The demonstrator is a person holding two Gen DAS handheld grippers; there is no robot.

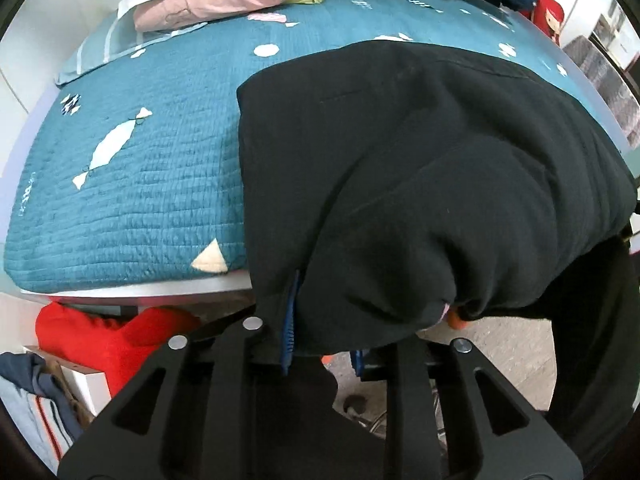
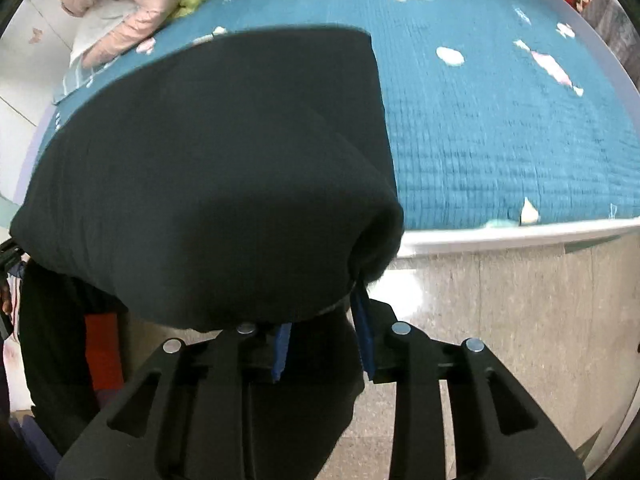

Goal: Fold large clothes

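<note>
While the black garment [image 1: 420, 184] lies spread over the near part of the teal quilt [image 1: 132, 196], its front edge hangs off the bed's near rim toward both grippers, so the fold to come runs from that edge away across the bed. The garment's long axis appears to go side to side along the rim, with one corner at each hand. The left gripper [image 1: 326, 344] sits under the left corner, cloth draped between its blue pads [image 1: 289, 332]; the jaws stand slightly apart, and I cannot tell whether they pinch. The right gripper [image 2: 324, 354] has its pads [image 2: 282, 350] a little parted with dark cloth between them; a grip is likely, not certain. The hanging fabric hides both sets of fingertips, and the garment's sleeves and collar cannot be made out
</note>
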